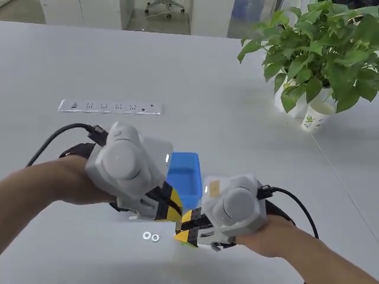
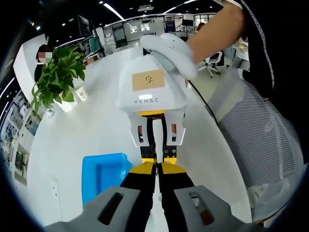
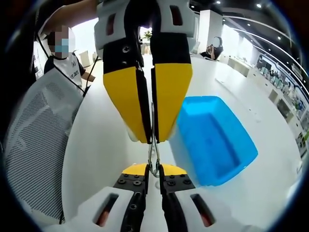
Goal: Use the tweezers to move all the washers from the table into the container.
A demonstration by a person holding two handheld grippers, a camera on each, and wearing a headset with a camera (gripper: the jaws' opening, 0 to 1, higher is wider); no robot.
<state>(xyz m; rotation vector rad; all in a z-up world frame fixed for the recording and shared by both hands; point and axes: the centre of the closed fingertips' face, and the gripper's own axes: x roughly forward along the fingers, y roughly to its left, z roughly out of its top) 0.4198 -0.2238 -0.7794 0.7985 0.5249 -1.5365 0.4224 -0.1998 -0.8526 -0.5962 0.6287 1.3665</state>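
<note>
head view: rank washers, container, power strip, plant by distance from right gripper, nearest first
From the right gripper:
1. washers: on the table just left of its jaws.
2. container: right behind the jaws, toward the table's middle.
3. power strip, far left, and plant, far right: both well beyond, too close to call.
</note>
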